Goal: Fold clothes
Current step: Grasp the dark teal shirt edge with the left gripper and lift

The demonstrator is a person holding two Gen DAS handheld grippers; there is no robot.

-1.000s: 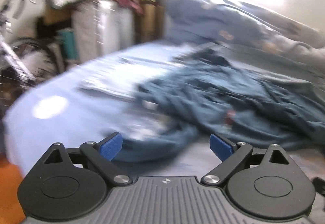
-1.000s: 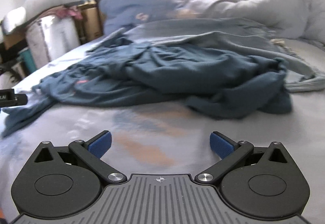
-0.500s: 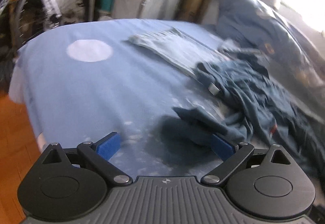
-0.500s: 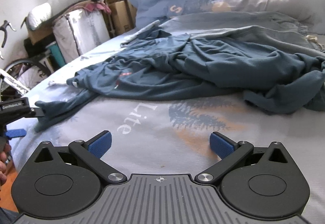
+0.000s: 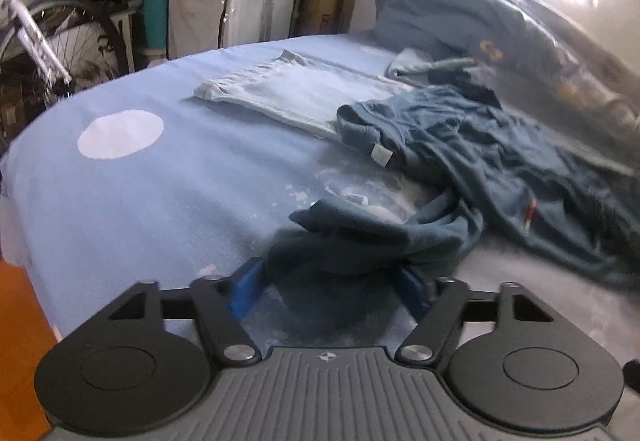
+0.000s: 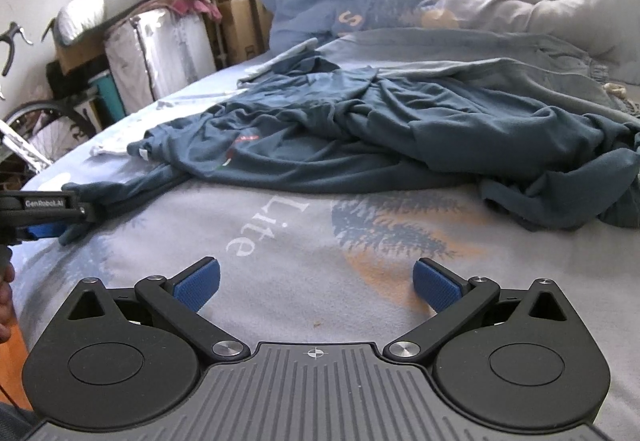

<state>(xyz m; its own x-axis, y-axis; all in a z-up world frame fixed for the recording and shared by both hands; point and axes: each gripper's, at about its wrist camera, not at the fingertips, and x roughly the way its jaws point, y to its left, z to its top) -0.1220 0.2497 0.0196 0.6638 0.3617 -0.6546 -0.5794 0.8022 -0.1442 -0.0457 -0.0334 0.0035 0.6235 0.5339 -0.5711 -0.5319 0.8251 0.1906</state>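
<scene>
STEP: taking hold of sleeve to spread shirt | LEFT: left tongs (image 5: pixel 330 283) closing round sleeve (image 5: pixel 376 237), not yet pinched | RIGHT: right tongs (image 6: pixel 316 283) wide, empty | SHIRT (image 6: pixel 400 129): crumpled on bed (image 6: pixel 280 281), 12 o'clock of right tongs | NEXT: judged, secure pinch, then draw sleeve flat.

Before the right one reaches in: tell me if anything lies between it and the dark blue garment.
Nothing visible does. Only bare printed bedsheet lies between the open right hand-held gripper and the crumpled dark blue garment. The left hand-held gripper is closing around its sleeve end, off to the side.
</scene>
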